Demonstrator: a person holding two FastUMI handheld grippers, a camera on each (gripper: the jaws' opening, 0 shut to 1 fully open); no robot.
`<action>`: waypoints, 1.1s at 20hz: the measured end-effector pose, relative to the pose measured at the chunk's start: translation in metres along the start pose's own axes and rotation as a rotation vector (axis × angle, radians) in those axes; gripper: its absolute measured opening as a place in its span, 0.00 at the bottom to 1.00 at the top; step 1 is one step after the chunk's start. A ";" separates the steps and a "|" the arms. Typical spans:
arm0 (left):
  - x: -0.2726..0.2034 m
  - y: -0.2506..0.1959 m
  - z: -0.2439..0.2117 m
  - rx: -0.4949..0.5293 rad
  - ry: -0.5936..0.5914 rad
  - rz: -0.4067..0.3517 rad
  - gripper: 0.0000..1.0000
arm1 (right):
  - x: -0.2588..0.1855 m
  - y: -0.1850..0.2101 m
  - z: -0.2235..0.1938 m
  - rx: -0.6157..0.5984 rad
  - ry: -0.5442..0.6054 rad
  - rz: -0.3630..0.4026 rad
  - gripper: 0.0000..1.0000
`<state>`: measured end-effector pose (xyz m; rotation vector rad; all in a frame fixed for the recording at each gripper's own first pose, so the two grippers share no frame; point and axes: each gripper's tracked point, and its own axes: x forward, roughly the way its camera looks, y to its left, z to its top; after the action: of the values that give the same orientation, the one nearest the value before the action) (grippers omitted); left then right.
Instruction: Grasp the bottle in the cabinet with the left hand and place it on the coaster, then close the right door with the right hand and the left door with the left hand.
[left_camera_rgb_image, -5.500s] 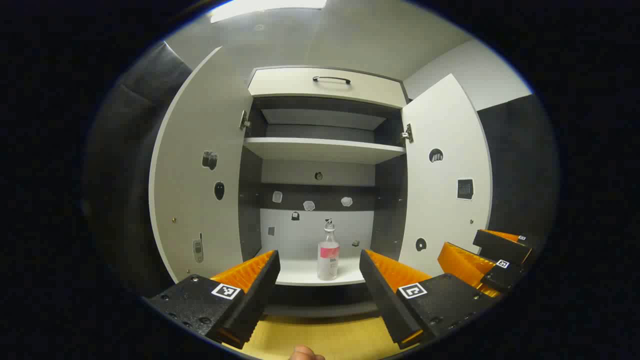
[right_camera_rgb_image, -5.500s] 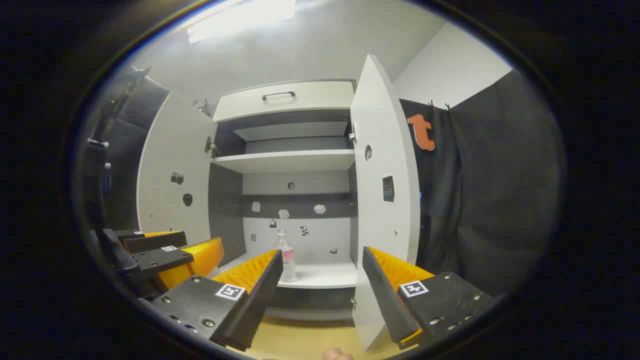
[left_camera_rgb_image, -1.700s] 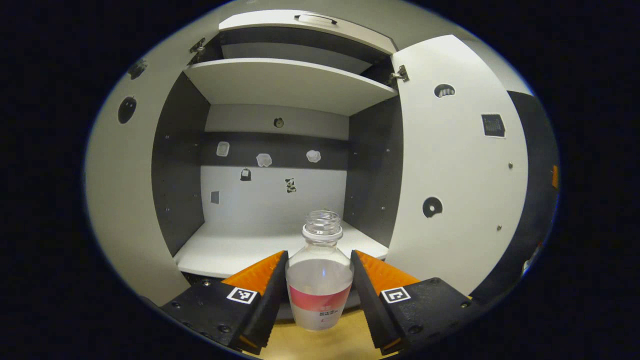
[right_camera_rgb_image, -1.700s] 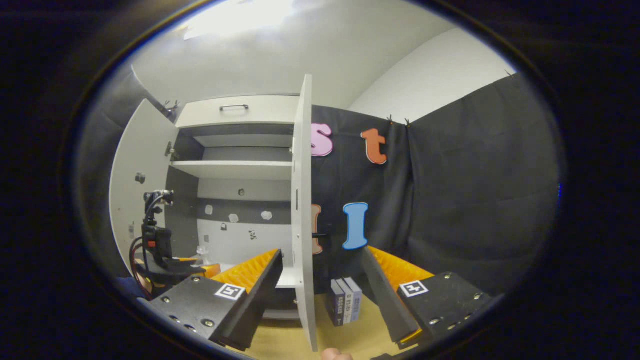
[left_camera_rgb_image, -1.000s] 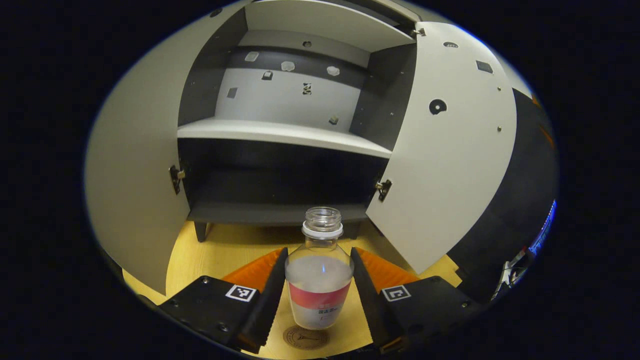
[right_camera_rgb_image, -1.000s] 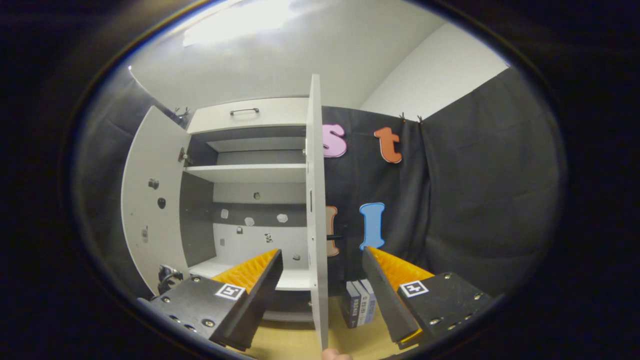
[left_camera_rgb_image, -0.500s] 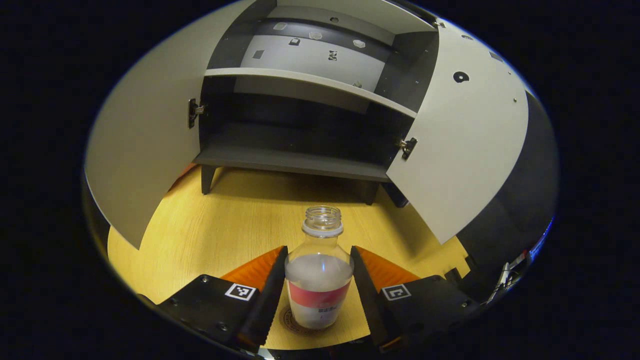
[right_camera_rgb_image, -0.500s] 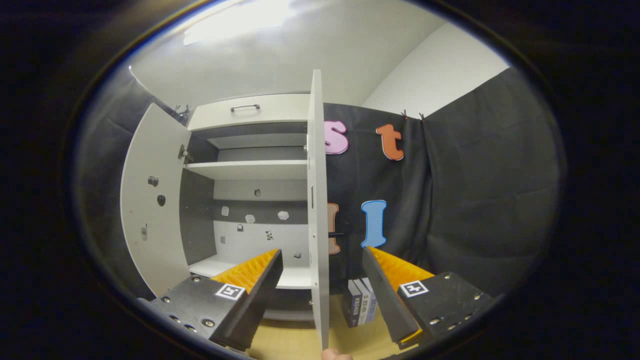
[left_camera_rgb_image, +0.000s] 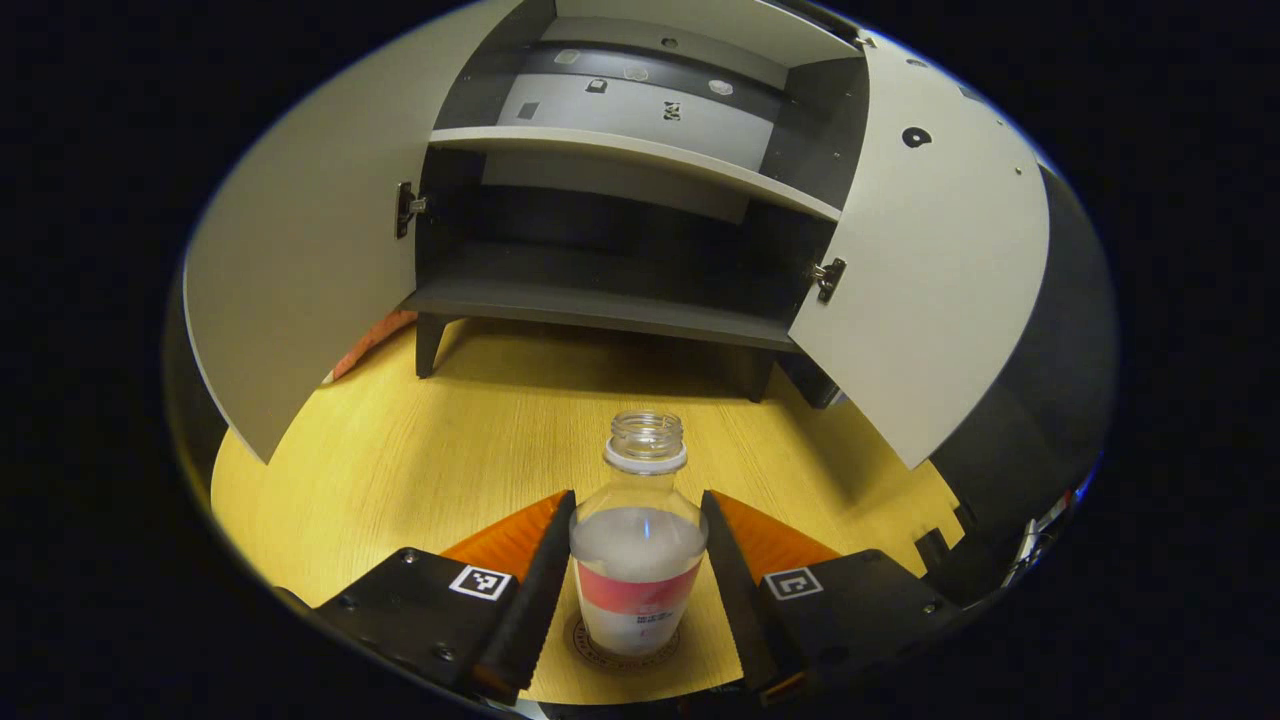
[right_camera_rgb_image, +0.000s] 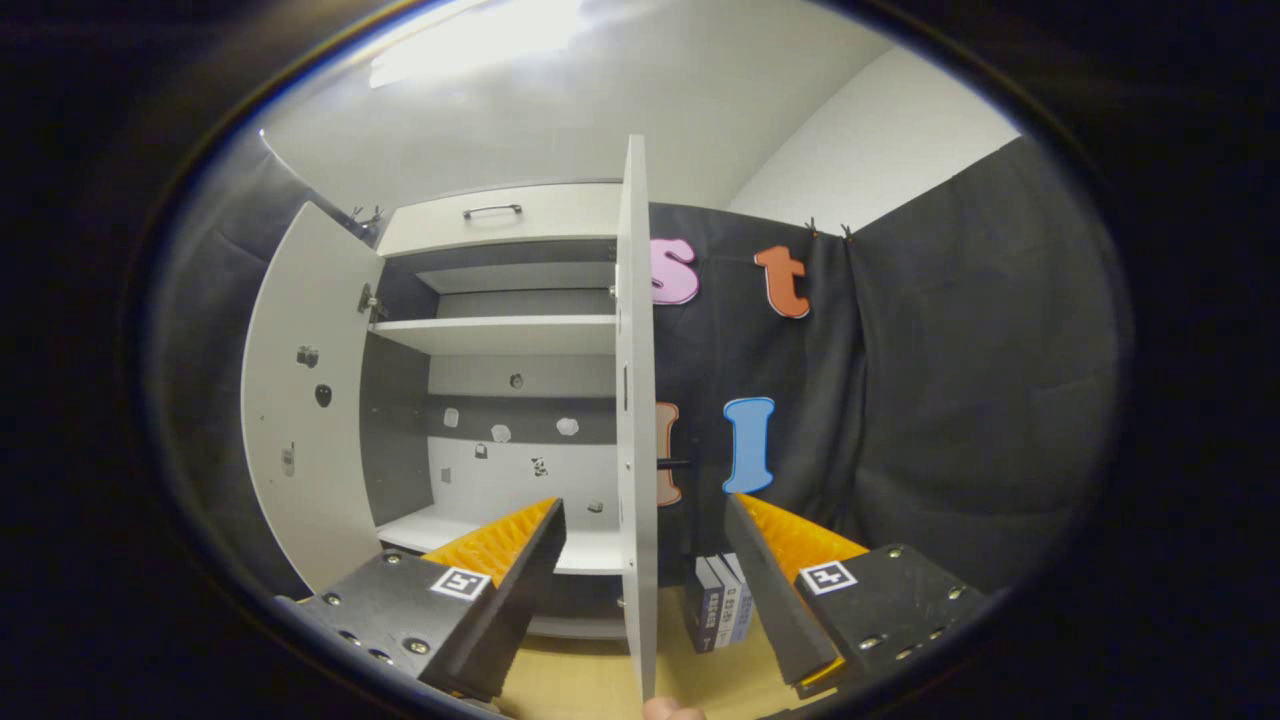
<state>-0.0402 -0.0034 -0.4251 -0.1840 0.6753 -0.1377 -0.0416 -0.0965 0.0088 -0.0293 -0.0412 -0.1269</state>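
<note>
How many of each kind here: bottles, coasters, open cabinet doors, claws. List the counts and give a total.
Bottles: 1, the bottle
Coasters: 1, the coaster under it
Open cabinet doors: 2, left door, right door
Claws: 2, left claw, right claw
Total: 6

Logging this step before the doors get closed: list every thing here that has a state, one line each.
bottle: upright, uncapped, partly filled, over the coaster.
coaster: flat on the table, mostly covered by the bottle.
left gripper: shut on the bottle.
right gripper: open, fingers either side of the right door's edge.
right door: open.
left door: open.
</note>
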 end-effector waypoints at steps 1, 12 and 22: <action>-0.001 -0.001 -0.003 0.008 0.008 0.001 0.80 | 0.001 -0.001 -0.001 -0.001 0.002 -0.002 0.96; -0.024 -0.013 0.007 0.093 0.011 -0.014 0.77 | 0.007 -0.005 -0.010 0.009 0.018 -0.008 0.96; -0.025 -0.007 0.007 0.048 0.024 -0.001 0.75 | 0.012 -0.010 -0.019 0.038 0.037 -0.016 0.96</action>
<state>-0.0554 -0.0051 -0.4027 -0.1370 0.6950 -0.1571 -0.0305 -0.1084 -0.0092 0.0108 -0.0073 -0.1423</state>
